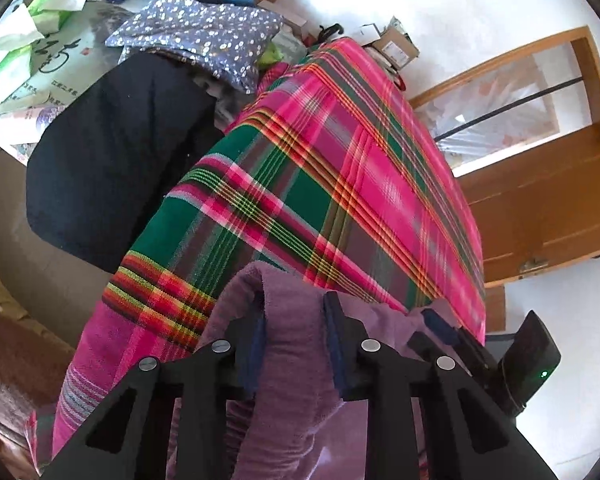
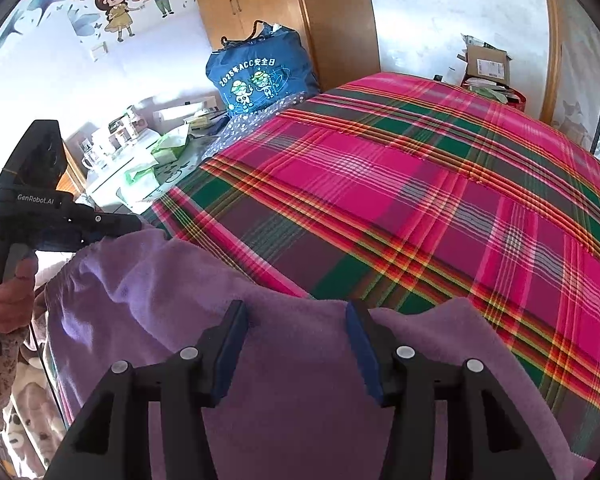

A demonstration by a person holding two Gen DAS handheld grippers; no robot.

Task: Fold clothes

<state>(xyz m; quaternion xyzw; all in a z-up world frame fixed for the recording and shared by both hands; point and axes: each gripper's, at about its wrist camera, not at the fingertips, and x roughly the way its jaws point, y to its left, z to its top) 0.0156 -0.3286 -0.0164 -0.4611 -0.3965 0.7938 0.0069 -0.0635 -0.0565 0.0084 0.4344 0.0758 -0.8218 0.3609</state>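
Note:
A purple towel-like garment [image 2: 172,292] hangs over the near edge of the bed with the pink and green plaid cover [image 2: 400,184]. In the left wrist view the left gripper [image 1: 294,320] has a thick fold of this purple cloth [image 1: 292,344] between its fingers, jaws partly closed on it. In the right wrist view the right gripper [image 2: 296,320] is open, its fingers spread over the purple cloth without pinching it. The left gripper also shows at the left of the right wrist view [image 2: 112,224], at the garment's far corner. The right gripper's body shows at the lower right of the left wrist view [image 1: 520,364].
A black garment [image 1: 112,152], a blue floral cushion [image 1: 204,36] and a blue printed bag [image 2: 260,76] lie at the bed's head. A side table with tissue packs [image 2: 172,148] stands beside it. A cardboard box [image 2: 486,62] and a wooden door [image 1: 548,184] stand beyond the bed.

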